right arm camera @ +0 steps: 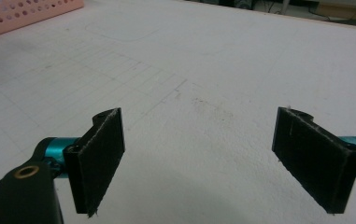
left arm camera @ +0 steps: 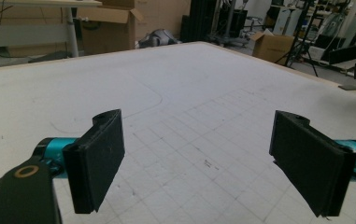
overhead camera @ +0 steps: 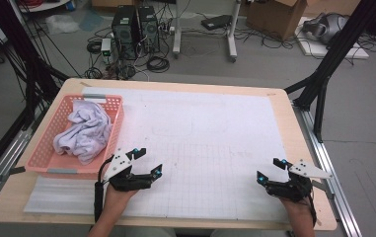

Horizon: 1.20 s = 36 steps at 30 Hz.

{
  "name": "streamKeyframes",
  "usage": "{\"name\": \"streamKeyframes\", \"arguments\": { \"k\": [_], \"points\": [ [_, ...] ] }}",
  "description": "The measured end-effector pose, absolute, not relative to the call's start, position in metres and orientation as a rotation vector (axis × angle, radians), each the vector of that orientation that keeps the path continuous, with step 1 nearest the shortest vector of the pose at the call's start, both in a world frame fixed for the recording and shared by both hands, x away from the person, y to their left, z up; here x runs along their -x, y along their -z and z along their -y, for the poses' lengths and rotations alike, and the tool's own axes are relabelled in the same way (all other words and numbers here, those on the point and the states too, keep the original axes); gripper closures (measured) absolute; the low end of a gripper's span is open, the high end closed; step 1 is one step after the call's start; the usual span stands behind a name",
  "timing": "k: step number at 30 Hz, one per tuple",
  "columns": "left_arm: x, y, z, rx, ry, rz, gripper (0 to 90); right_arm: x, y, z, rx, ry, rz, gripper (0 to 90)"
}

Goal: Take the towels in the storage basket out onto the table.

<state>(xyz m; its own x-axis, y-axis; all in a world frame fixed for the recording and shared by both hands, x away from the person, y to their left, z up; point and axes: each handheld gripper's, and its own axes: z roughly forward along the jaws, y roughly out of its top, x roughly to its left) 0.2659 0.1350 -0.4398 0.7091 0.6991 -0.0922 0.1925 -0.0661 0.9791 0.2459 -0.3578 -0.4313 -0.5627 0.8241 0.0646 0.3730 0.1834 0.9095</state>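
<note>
Left gripper (overhead camera: 146, 160) and right gripper (overhead camera: 269, 170), jaws wide and holding nothing, over the mat (overhead camera: 210, 133); towel (overhead camera: 84, 131) in basket (overhead camera: 42, 148)

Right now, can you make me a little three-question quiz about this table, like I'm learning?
1. True or false: the white towel lies in the pink basket.
2. Which tool is nearer the basket: A) left tool B) right tool?
3. Fill in: both tools' jaws are wide ____, with nothing between them.

Key:
1. True.
2. A. The left tool is beside the basket's near corner; the right tool is over the white gridded mat, near the table's right edge.
3. Open.
</note>
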Motion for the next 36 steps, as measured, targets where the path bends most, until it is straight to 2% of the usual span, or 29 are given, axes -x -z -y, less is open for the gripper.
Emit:
{"name": "streamKeyframes", "arguments": {
  "k": [11, 24, 36],
  "points": [
    [-0.264, 0.427, -0.135, -1.606, -0.441, -0.71, 17.0, -0.245, 0.429, 0.357, -1.096, -1.346, -2.018, 16.0],
    [-0.256, 0.4, -0.137, -1.608, -0.456, -0.698, 17.3, -0.245, 0.425, 0.352, -1.076, -1.346, -2.032, 15.9],
    [-0.266, 0.35, -0.168, -1.569, -0.514, -0.708, 17.1, -0.242, 0.425, 0.352, -1.076, -1.34, -2.041, 15.9]
  ]
}}
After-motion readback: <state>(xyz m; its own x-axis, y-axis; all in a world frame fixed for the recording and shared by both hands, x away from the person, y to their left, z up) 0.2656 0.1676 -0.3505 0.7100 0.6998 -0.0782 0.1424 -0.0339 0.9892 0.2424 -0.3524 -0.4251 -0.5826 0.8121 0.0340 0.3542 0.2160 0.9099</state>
